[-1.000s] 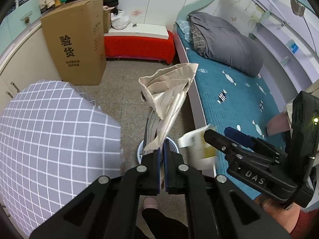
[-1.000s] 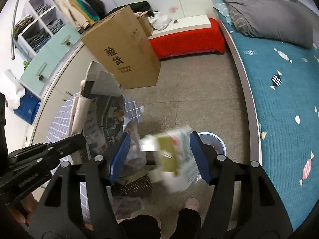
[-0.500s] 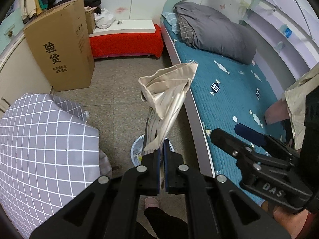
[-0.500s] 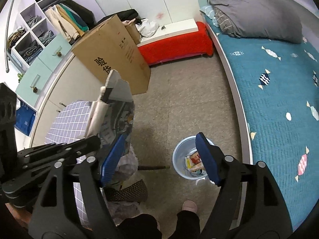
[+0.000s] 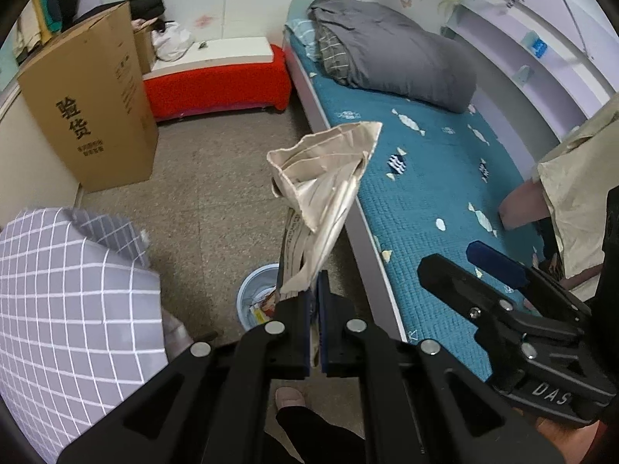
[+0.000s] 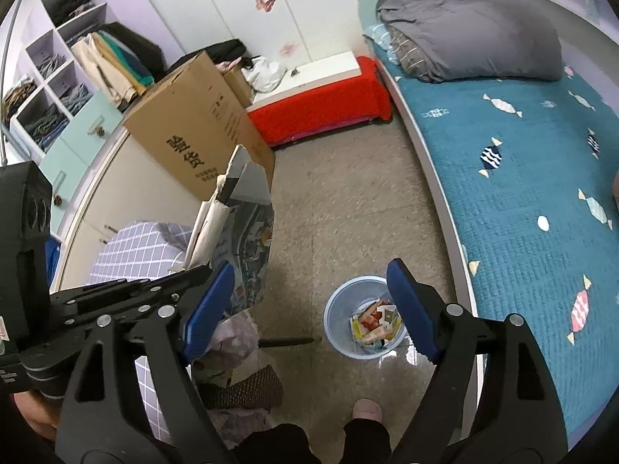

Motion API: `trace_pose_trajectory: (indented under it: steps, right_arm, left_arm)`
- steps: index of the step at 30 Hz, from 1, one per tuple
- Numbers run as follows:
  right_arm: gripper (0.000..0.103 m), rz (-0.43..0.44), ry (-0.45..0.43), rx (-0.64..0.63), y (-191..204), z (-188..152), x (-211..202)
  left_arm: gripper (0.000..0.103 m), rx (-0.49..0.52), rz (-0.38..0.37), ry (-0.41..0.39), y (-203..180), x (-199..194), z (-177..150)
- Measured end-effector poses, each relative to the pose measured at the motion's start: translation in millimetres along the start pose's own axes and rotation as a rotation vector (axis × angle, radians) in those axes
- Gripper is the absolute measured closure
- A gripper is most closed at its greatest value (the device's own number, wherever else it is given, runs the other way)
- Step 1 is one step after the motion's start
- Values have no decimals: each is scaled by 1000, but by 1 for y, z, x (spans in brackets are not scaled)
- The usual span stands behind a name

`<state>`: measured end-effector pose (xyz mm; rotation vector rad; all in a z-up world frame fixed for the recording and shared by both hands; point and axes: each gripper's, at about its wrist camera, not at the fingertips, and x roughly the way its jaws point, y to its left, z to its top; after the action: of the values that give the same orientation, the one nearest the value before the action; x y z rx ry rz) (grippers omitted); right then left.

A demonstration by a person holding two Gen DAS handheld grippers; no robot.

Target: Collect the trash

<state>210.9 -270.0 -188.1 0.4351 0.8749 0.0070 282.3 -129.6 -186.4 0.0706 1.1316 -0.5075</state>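
One wad of folded newspaper, light, limp and floppy, stands pinched at its lower edge in your left gripper above the bin, so grip low; right gripper empty, jaws opening wide.

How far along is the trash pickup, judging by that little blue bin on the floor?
Partly done. The blue wastebasket already holds several wrappers. The right gripper hangs above it with nothing between its jaws, which are opening. In hand: the left gripper is shut on a folded newspaper held over the floor near the basket. Left to do: drop that paper in. I see no other loose trash.
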Motion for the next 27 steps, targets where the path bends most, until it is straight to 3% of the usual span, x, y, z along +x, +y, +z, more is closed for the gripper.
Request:
trace_pose_trajectory:
  steps: [2, 4, 5, 6, 16, 27]
  right_arm:
    - [23, -12, -14, 3, -1, 0, -2]
    - [22, -34, -27, 12, -4, 0, -4]
    - [22, -31, -27, 22, -5, 0, -4]
    - [22, -34, -24, 31, -7, -1, -4]
    - [19, -13, -11, 0, 11, -18, -7]
    - [16, 33, -67, -82, 68, -48, -35]
  left_arm:
    - [95, 12, -9, 8, -2, 3, 3]
    - [72, 1, 13, 23, -1, 8, 5]
    - [46, -19, 41, 13, 3, 9, 6]
    - [37, -31, 60, 1, 6, 8, 6]
    - [34, -50, 139, -53, 17, -14, -20]
    - [27, -106, 263, -192, 46, -86, -69]
